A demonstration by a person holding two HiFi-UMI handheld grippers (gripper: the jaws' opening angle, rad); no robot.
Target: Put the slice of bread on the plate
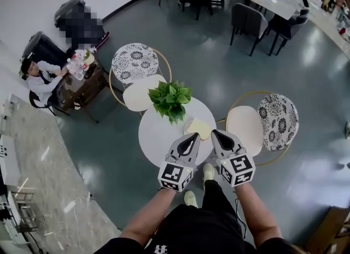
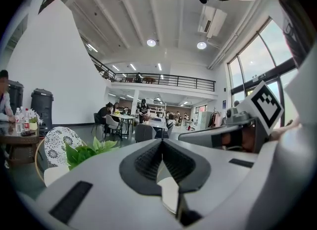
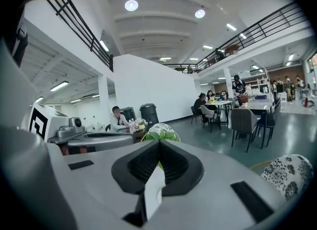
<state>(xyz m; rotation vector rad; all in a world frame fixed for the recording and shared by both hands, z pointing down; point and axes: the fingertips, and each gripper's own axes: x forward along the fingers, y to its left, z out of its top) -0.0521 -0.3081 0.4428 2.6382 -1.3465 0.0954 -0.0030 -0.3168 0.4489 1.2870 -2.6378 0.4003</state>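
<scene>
head view: pale squarish bread slice (image 1: 200,128) on round white table (image 1: 158,134).

Bread slice (image 1: 200,128) on table (image 1: 158,135), before plant (image 1: 170,100); chair (image 1: 142,92) behind table, second chair (image 1: 246,127) right.

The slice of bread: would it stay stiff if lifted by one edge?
The slice of bread looks thin and flat, so it would probably sag and feel light. Its pale face seems soft, so a hard pinch may dent it.
</scene>
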